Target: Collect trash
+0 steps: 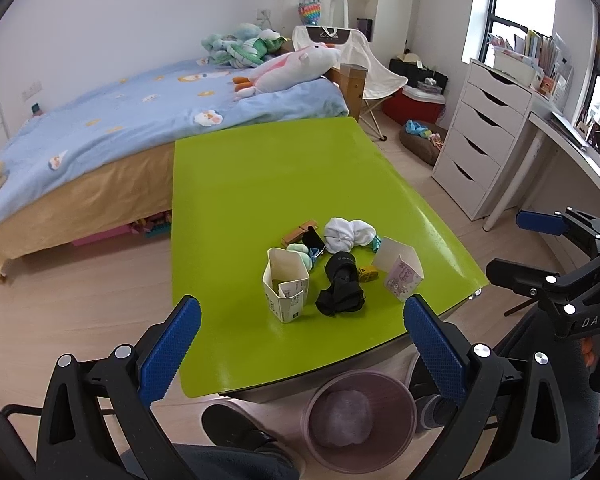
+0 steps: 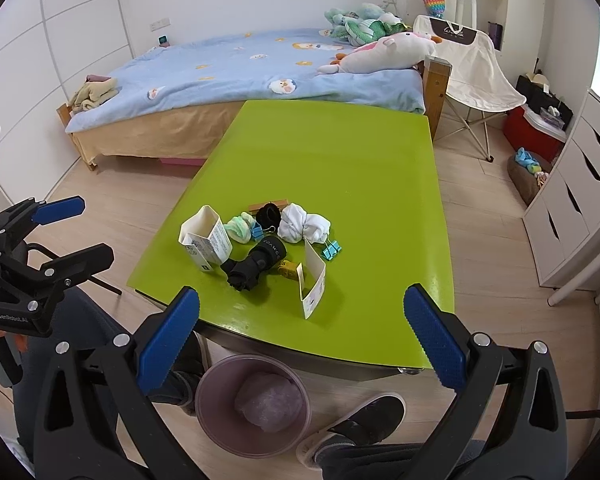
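Left claw: the left claw [image 1: 301, 344] hung released, its blue pads spread wide with nothing between them, held back off the near edge of the green table [image 1: 268, 184], probably so the whole pile could be seen before a pick.

Right claw: the right claw [image 2: 301, 340] was likewise spread apart and empty, hovering short of the table edge.

Bin: the pink trash bin [image 1: 359, 420] stood on the floor under the near table edge, at 6 o'clock from the pile, likely placed there so trash could be dropped straight down.

Trash, white carton: the open white carton [image 1: 286, 284] stood upright on the table at about 12 o'clock from the left claw, just ahead of the pads and nearer the left one.

Trash, pink-print box: the small opened box [image 1: 399, 272] sat at roughly 1 o'clock from the left claw; in the right wrist view it lay at 12 o'clock, close ahead.

Not trash, by my guess: the black sock [image 1: 339, 284], the white sock ball [image 1: 347, 234], the pale green sock ball [image 2: 240, 228] and the blue binder clips [image 2: 331, 250] lay bunched between and behind the two cartons.

Crowding: the black sock lay just beside the carton, so a pinch there could snag cloth.
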Tool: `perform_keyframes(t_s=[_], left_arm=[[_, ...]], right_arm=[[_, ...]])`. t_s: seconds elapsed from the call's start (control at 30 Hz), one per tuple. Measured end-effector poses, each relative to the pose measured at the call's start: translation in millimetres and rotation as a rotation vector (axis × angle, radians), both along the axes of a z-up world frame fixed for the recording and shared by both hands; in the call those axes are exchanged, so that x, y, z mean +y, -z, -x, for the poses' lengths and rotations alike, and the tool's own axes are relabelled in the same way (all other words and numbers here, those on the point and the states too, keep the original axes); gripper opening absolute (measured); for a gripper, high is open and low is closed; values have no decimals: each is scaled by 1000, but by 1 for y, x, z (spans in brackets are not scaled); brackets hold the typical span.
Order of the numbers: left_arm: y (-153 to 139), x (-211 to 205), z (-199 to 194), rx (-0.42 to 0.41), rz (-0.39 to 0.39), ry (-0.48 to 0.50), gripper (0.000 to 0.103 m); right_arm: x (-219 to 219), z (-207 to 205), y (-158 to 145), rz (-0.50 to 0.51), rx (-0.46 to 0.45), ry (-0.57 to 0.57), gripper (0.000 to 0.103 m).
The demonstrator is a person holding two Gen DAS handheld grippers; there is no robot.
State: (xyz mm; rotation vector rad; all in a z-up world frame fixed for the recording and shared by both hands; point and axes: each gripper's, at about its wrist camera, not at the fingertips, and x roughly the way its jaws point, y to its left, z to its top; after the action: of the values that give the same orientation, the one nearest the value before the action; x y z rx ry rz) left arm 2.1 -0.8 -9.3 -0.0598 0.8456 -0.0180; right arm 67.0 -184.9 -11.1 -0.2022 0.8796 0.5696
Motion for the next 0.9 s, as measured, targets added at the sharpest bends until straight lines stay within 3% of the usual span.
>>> perform_keyframes(t_s=[0.2, 0.9], left_arm=[[-1, 0, 2, -8, 45, 33, 97], [4, -2, -6, -15, -15, 9, 97]], right_arm=[[0, 0, 0, 1, -1, -1, 100], [2, -8, 12, 6, 40, 13, 100]])
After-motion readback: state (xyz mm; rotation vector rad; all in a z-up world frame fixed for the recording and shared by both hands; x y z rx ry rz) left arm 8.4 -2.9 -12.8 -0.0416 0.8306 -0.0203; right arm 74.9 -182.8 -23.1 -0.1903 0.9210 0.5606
